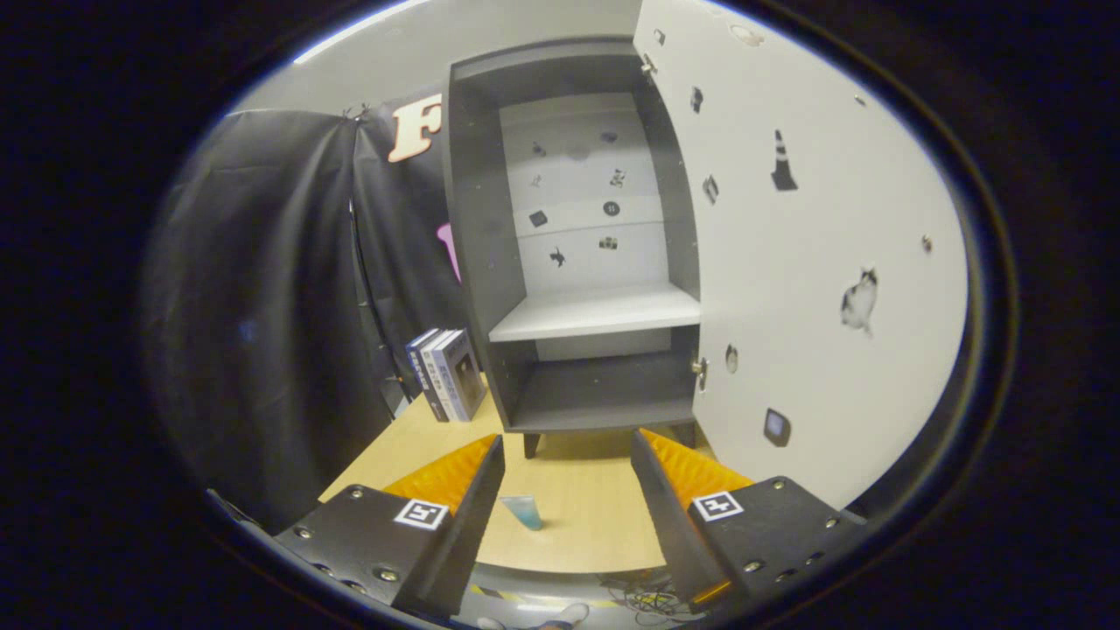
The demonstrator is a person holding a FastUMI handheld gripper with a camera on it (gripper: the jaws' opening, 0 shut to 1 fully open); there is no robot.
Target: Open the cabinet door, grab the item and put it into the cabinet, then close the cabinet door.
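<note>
A dark grey cabinet (pixel 477 227) stands on the wooden table (pixel 586 490) ahead of me, its white door (pixel 805 262) swung wide open to the right. Inside, a white shelf (pixel 604 313) divides it, with an empty lower compartment beneath. A small light-blue item (pixel 523 511) lies on the table between my fingers, close to the left one. My gripper (pixel 567 446) is open, held above the table and pointing at the cabinet's foot, with nothing between its fingers.
A few books (pixel 446 374) stand upright on the table to the left of the cabinet. Black cloth (pixel 280 306) hangs along the left and behind. The table's near edge runs just below my fingers, with cables (pixel 652 602) on the floor.
</note>
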